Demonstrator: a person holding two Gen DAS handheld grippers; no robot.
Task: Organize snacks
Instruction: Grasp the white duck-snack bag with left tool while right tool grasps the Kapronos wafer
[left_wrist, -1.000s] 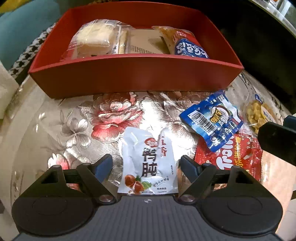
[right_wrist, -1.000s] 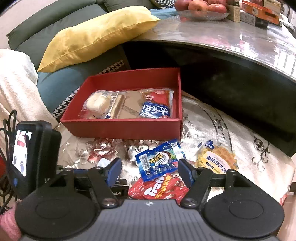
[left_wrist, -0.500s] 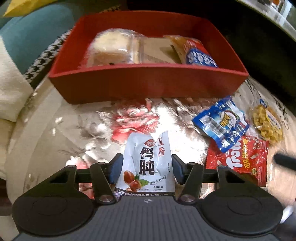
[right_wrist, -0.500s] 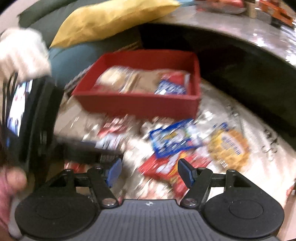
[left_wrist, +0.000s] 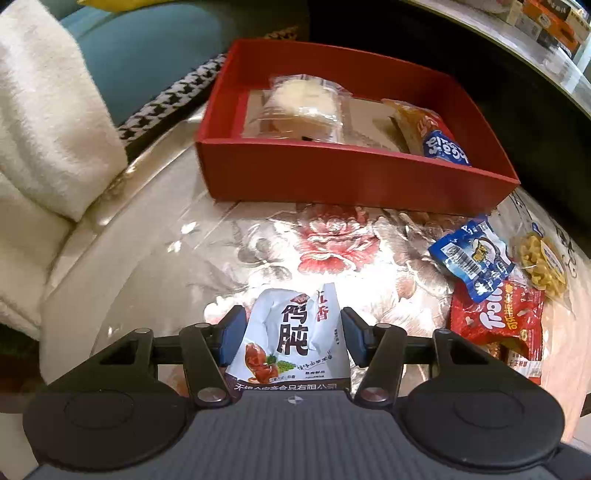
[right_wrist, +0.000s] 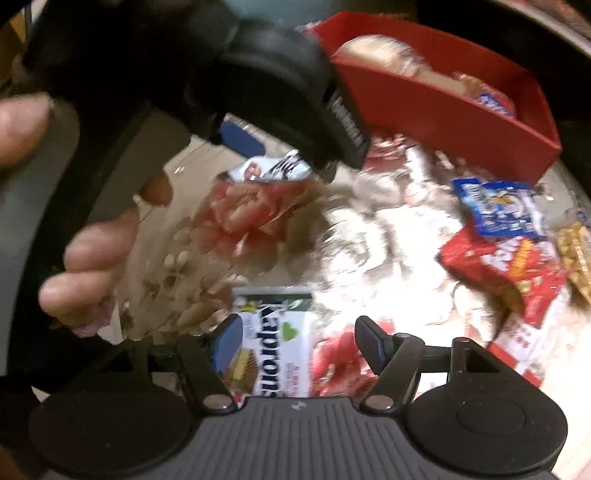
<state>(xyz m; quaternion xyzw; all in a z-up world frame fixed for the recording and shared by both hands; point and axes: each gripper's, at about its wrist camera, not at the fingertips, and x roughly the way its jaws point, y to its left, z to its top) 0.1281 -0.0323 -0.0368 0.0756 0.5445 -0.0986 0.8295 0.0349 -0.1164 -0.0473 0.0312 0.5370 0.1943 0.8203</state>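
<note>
Your left gripper (left_wrist: 293, 334) is clamped on the white pouch (left_wrist: 295, 332), both blue pads pressed against its sides – the pouch's printed face points up toward the camera and its far end reaches out over the floral tablecloth (left_wrist: 192, 258). Beyond it sits the red box (left_wrist: 343, 177), just left of centre at the far side, already holding a clear-wrapped cake (left_wrist: 303, 103) on its left and a blue-and-red packet (left_wrist: 439, 144) leaning against its right wall. To the right of the pouch, on the cloth, a blue packet (left_wrist: 472, 258) overlaps the top edge of a red bag (left_wrist: 498, 317), and a yellow waffle pack (left_wrist: 541, 266) lies just beyond them at the far right. A white blanket (left_wrist: 48, 129) bunches at the far left. Your right gripper (right_wrist: 295, 343) stands spread wide, nothing between its fingers; a wafer pack (right_wrist: 273, 343) lies on the cloth beneath, close to the left finger – the right view is blurred, so contact cannot be judged. That view also catches your left hand (right_wrist: 85, 266) wrapped round the other tool's black body, with the white pouch (right_wrist: 269, 170) peeking out below it and the red box (right_wrist: 461, 122) at far right
</note>
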